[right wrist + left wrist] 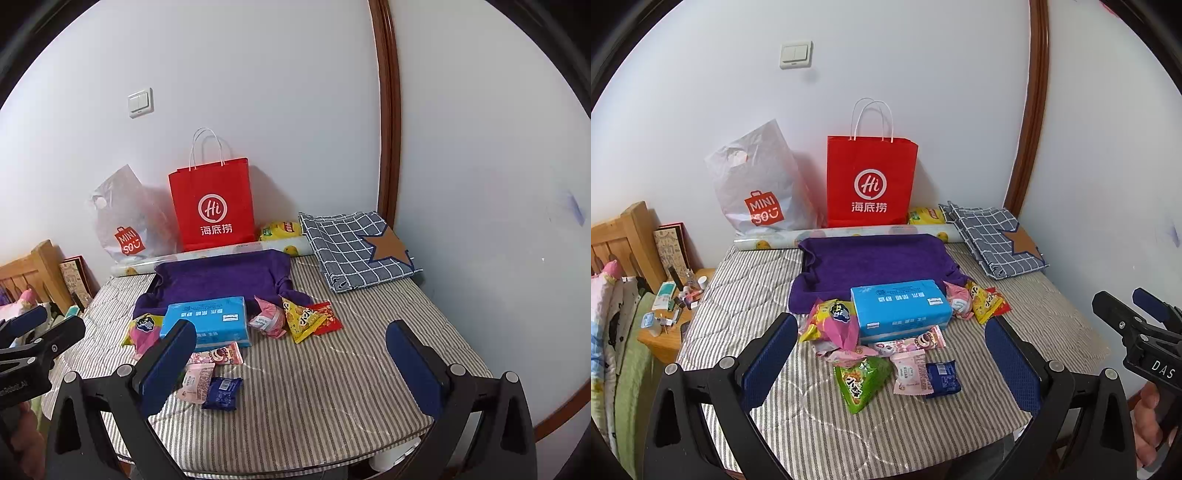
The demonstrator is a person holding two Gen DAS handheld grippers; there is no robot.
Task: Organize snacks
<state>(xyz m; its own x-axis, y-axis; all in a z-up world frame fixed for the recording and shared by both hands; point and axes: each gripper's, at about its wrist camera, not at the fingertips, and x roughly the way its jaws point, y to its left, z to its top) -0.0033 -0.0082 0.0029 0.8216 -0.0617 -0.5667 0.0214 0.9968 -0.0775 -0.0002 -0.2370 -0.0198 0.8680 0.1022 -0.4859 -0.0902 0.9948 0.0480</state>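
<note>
Task looks unstarted: snack packets (886, 350) loose mid-bed (746, 280) around tissue pack (901, 308). Left hand-held gripper (890, 354) and right hand-held gripper (291, 354) spread, empty. Red bag (871, 181) at far edge.

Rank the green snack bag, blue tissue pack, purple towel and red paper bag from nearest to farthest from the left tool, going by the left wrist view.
1. Green snack bag, between the left tool fingers.
2. Blue tissue pack, mid-pile.
3. Purple towel, behind the pack.
4. Red paper bag, against the wall.
</note>
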